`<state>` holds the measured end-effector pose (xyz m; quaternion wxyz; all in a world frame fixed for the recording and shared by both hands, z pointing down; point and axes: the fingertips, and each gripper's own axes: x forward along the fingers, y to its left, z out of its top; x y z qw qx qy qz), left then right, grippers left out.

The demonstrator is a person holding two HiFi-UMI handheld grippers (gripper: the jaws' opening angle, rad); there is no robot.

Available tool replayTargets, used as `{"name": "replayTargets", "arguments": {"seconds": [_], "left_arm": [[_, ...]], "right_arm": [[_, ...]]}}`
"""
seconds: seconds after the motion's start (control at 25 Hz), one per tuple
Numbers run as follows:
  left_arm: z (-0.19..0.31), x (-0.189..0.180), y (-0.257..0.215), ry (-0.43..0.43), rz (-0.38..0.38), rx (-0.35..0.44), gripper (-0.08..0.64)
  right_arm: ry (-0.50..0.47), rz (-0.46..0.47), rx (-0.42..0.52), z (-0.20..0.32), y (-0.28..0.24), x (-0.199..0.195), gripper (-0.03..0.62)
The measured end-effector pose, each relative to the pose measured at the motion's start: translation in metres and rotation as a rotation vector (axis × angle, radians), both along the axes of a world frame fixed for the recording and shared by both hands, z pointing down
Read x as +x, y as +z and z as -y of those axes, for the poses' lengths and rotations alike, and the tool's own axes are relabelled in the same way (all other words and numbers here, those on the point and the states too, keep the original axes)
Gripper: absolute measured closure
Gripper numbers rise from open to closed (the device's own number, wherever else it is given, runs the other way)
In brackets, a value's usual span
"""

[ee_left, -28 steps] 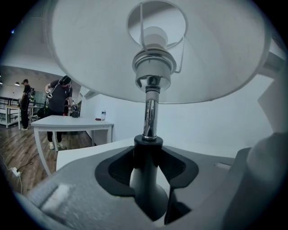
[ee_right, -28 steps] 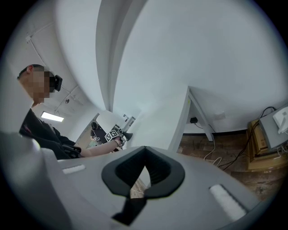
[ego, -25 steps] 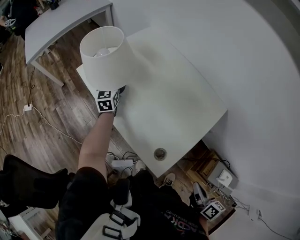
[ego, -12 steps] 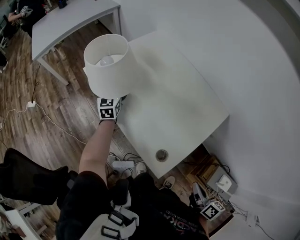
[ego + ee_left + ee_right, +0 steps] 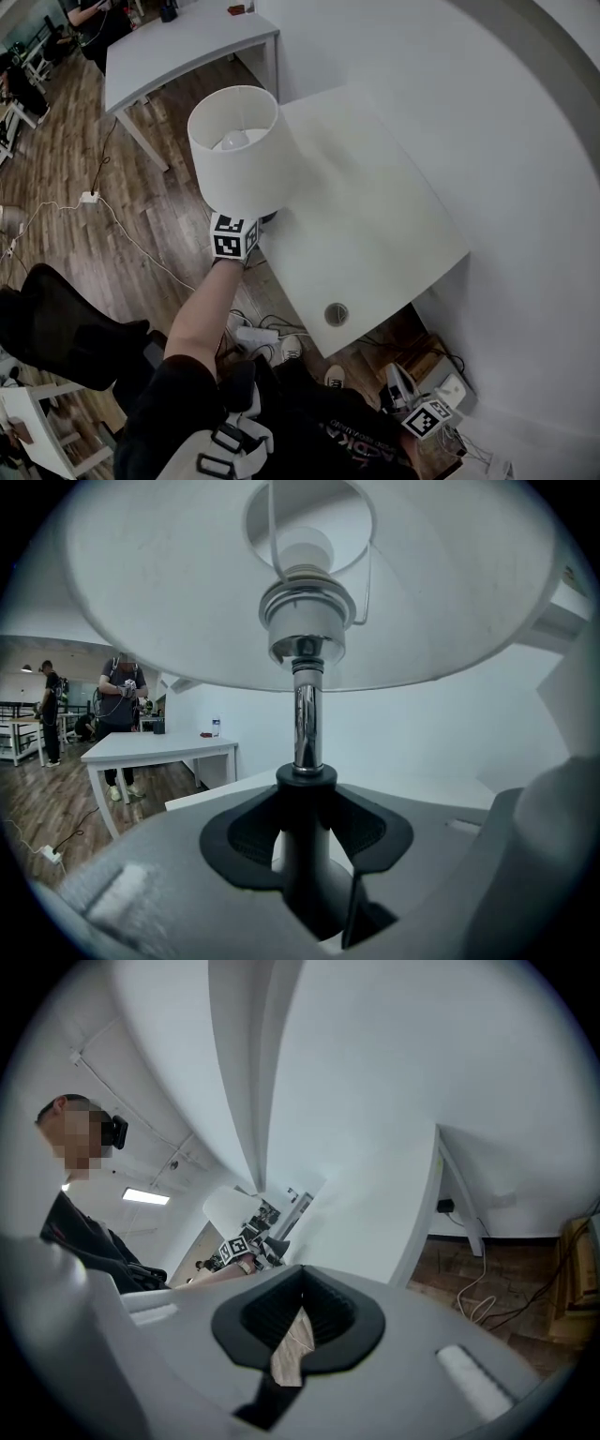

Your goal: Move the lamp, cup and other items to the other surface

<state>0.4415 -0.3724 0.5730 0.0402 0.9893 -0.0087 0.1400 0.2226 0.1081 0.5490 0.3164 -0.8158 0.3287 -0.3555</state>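
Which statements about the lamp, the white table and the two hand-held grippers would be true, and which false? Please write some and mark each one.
1. The left hand-held gripper is closed on the lamp's stem. True.
2. The lampshade is black. False: it is white.
3. The right hand-held gripper holds a cup. False: nothing is between its jaws.
4. The white table has a round hole near one edge. True.
5. There is no bulb inside the lampshade. False: a bulb shows inside it.

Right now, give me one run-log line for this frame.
left tongs: shut on lamp stem | lamp: upright, at edge of white table | right tongs: open, empty
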Motion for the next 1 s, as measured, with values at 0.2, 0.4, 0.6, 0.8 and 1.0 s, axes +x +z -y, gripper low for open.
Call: {"name": "replayTargets", "arguments": {"seconds": [0.2,0.4,0.6,0.8,1.0], "left_arm": [[-0.012,-0.058,-0.026,-0.004,0.005,-0.018,0.403],[-0.029,-0.116,-0.059,-0.057,-0.007,-0.029,0.405],[-0.049,-0.173,-0.081,-0.104,-0.014,-0.007,0.403],[-0.071,-0.225,-0.092,-0.172,-0.023,-0.012,0.403],[-0.09,-0.277,-0.1,-0.246,-0.034,-0.002,0.403]], "right_arm": [[-0.107,-0.041,0.078,0.02,-0.007,0.005,0.595],[-0.228,-0.096,0.133,0.027,-0.023,0.016,0.595],[-0.336,-0.103,0.164,0.023,-0.03,0.008,0.595],[-0.429,-0.1,0.184,0.014,-0.036,-0.003,0.595],[-0.513,-0.106,0.192,0.004,-0.042,-0.016,0.595]]}}
